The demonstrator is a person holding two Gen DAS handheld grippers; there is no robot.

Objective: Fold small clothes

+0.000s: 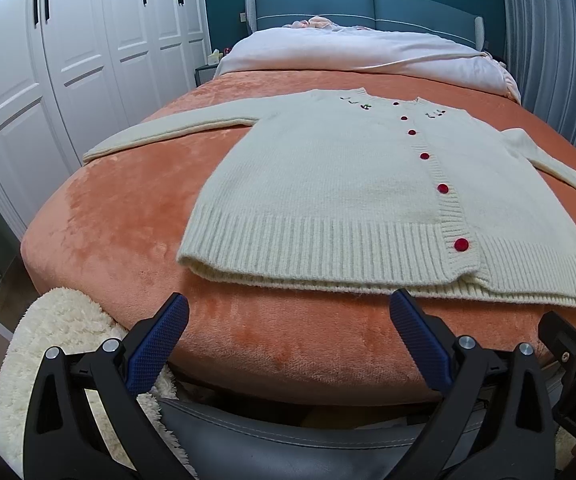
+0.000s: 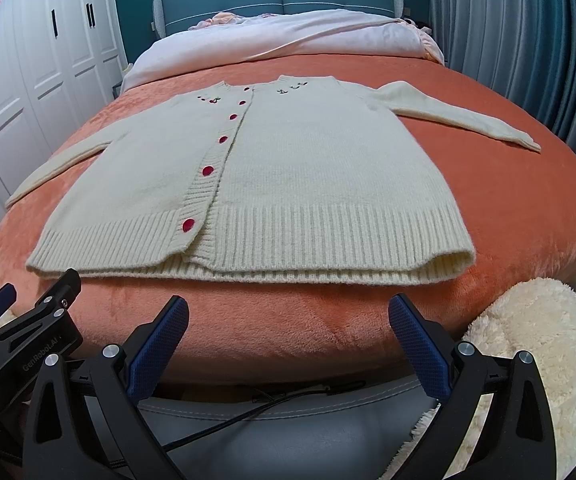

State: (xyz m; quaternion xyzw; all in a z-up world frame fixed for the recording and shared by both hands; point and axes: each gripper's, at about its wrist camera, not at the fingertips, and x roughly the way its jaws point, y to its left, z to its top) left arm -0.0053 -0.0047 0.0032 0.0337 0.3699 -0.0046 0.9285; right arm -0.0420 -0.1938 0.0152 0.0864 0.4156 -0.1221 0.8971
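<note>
**Cream knit cardigan flat on bed, both grippers off it and spread**

Cream cardigan (image 1: 328, 184) lies face up on the orange plush blanket (image 1: 128, 216), buttoned shut with red buttons (image 1: 461, 244) down the placket. Ribbed hem faces the cameras, collar points toward the headboard (image 1: 352, 4). Both sleeves stretched out sideways; left sleeve (image 1: 168, 132) runs toward the white wardrobe (image 1: 68, 60), right sleeve (image 2: 460, 116) toward the curtain (image 2: 528, 52). Small embroidery either side of the neckline, too small to read the motif.

Left gripper (image 1: 288, 344): fingers wide apart, nothing between them, hovering at the foot of the bed just short of the hem. No contact with the knit.

Right gripper (image 2: 288, 344): same, spread and empty, near the hem's right half, not touching.

The two grippers sit side by side; each shows at the edge of the other's view. Fluffy white rug (image 2: 528, 352) below the bed edge. White duvet (image 1: 368, 52) bunched at the far end.
</note>
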